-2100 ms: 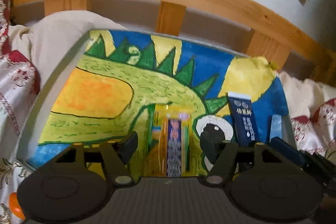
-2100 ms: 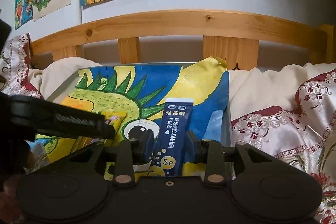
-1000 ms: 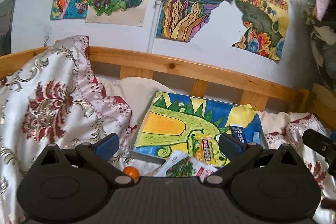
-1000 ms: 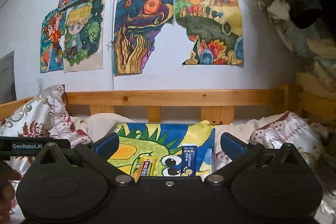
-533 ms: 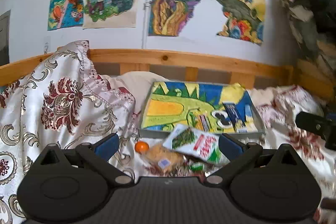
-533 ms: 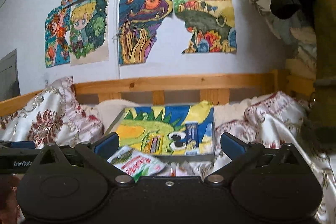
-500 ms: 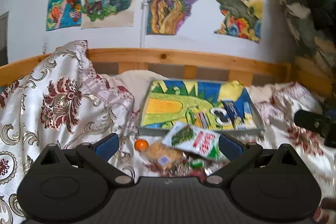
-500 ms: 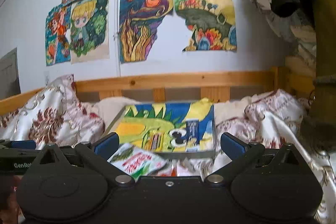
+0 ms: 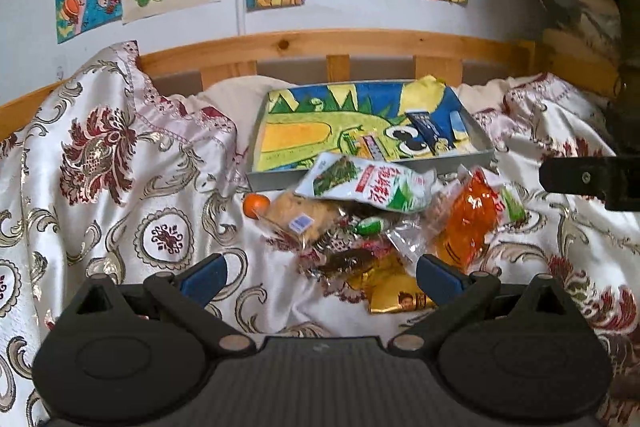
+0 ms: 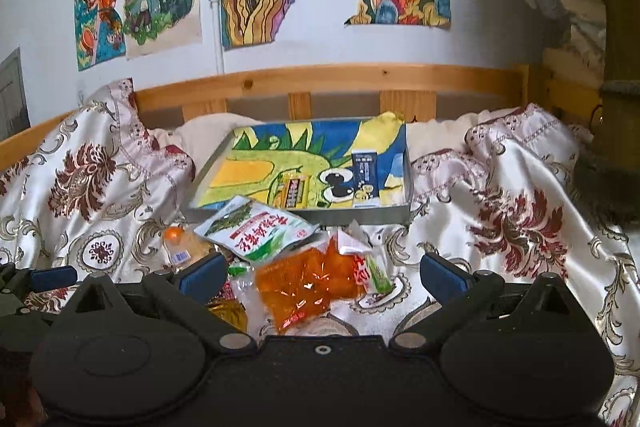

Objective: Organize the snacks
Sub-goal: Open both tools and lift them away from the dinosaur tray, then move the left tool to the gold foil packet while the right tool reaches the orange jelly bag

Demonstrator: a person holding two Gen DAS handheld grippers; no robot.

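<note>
Both tongs (image 9: 320, 273) (image 10: 320, 273) agape over snack pile (image 9: 372, 219)

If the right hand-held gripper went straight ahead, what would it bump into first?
Probably the orange snack bag: it lies right between the open fingers of the right hand-held gripper, nearest the camera. Past it come the green-and-white packet and the tray. Depth is hard to judge here.

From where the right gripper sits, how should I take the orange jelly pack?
Grip the orange jelly pack across its flat near corner, coming straight ahead and down with the open right gripper. It lies flat on the bedspread, topmost there, with its far end beside other wrappers.
</note>
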